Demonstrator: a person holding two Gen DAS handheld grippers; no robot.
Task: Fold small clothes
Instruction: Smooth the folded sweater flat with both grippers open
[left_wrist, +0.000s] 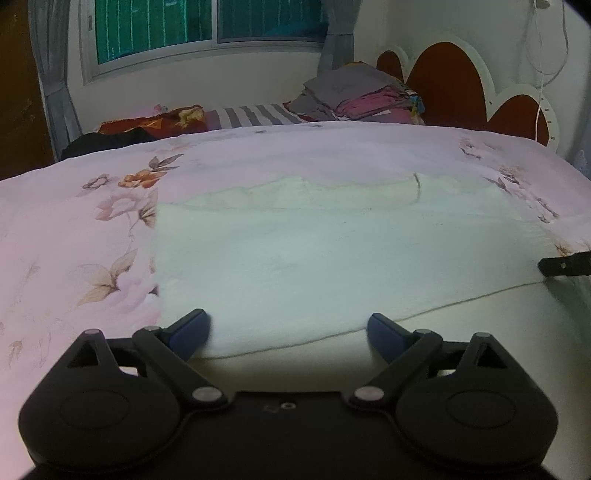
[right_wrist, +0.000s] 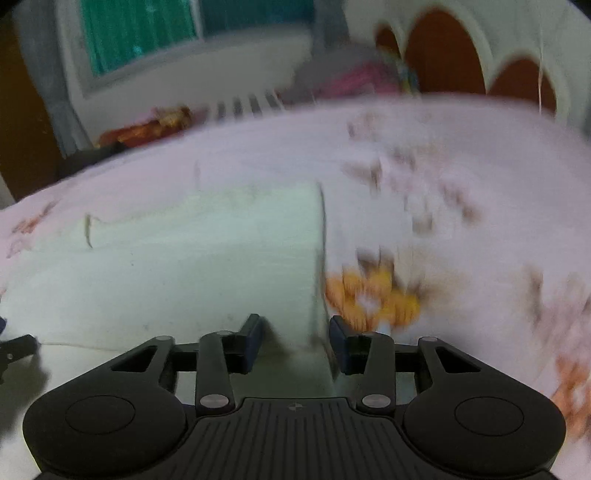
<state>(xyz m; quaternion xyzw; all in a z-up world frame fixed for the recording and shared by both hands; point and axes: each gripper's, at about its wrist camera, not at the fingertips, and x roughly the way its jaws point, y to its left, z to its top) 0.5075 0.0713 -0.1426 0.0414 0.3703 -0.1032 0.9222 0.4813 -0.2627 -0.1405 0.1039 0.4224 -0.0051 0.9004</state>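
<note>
Right claw (right_wrist: 295, 341) parted, straddling pale cloth (right_wrist: 192, 258) corner, floral bedsheet (right_wrist: 443, 177) blurred

I could read no writing, label, brand or number anywhere in either view. My right gripper (right_wrist: 295, 341) carried only a small round cross-mark moulded at the front of its ribbed black body, a symbol rather than a word, and my left gripper (left_wrist: 288, 332) showed plain screw heads and no lettering. The pale cloth (left_wrist: 332, 258) and the flowered bedsheet (left_wrist: 74, 240) bore no print that spelled anything. The right wrist view was smeared by motion, so any small text there was beyond telling.
</note>
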